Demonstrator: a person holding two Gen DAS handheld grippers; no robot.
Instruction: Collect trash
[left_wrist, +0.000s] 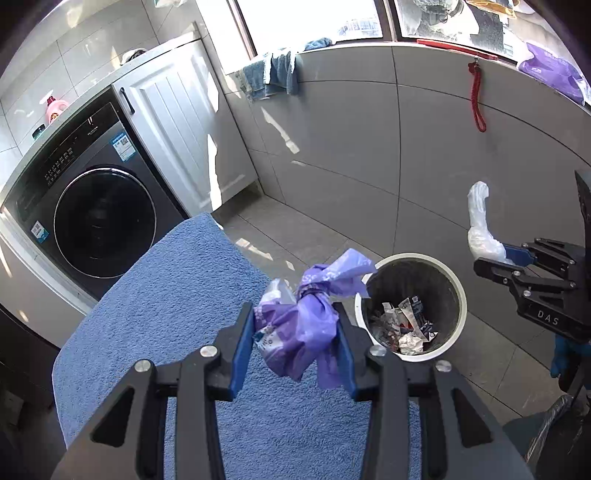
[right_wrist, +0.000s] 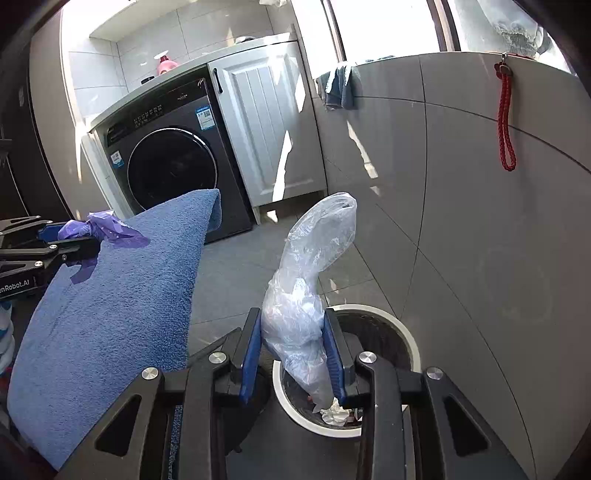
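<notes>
Purple knotted bag (left_wrist: 303, 325) clenched in left tongs (left_wrist: 295, 343), clear bag (right_wrist: 303, 317) in right tongs (right_wrist: 295, 350); next, release both over the bin (left_wrist: 458, 291) ahead.

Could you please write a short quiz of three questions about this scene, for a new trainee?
1. True or false: the left gripper is shut on a purple bag.
2. Multiple choice: what does the right gripper hold? A) a red cord B) a clear plastic bag C) a pink bottle
3. Fill in the missing word: the bin on the floor already has crumpled ______ and wrappers inside.

Key
1. True; both blue pads press on the knotted bag, above a blue towel.
2. B; the red cord hangs on the wall, and the pink bottle stands above the washing machine.
3. paper.
</notes>
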